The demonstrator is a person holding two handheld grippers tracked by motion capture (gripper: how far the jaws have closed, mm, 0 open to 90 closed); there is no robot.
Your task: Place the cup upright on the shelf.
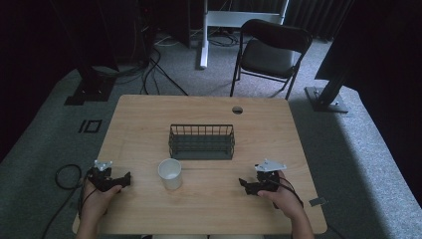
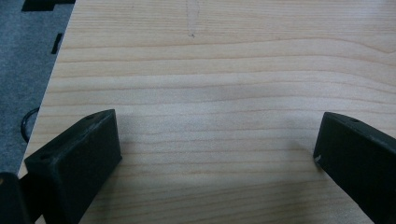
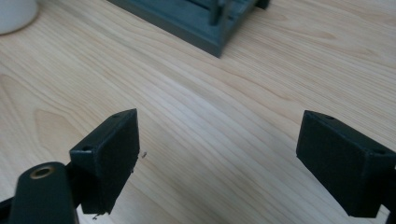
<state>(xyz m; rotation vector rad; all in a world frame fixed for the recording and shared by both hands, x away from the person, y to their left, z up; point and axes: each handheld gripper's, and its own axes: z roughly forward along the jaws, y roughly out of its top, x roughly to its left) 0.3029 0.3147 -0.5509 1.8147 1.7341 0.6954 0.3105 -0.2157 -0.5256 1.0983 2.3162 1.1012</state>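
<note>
A white cup [image 1: 170, 173] stands upright on the wooden table [image 1: 149, 119], just in front of a dark wire basket [image 1: 201, 141] at the table's middle. My left gripper [image 1: 125, 179] rests near the front left edge, left of the cup, held by a hand. In the left gripper view it [image 2: 217, 140] is open, with bare wood between the jaws. My right gripper [image 1: 244, 184] rests at the front right, held by the other hand. It [image 3: 217, 140] is open over bare wood too, with the basket's corner [image 3: 205, 23] ahead and the cup's base [image 3: 16, 14] at far left.
A round cable hole [image 1: 237, 110] lies near the table's far edge. A black folding chair [image 1: 268, 50] stands beyond the table, with a white desk leg [image 1: 203, 40] and cables on the grey carpet. Dark stand bases sit at the far left and far right.
</note>
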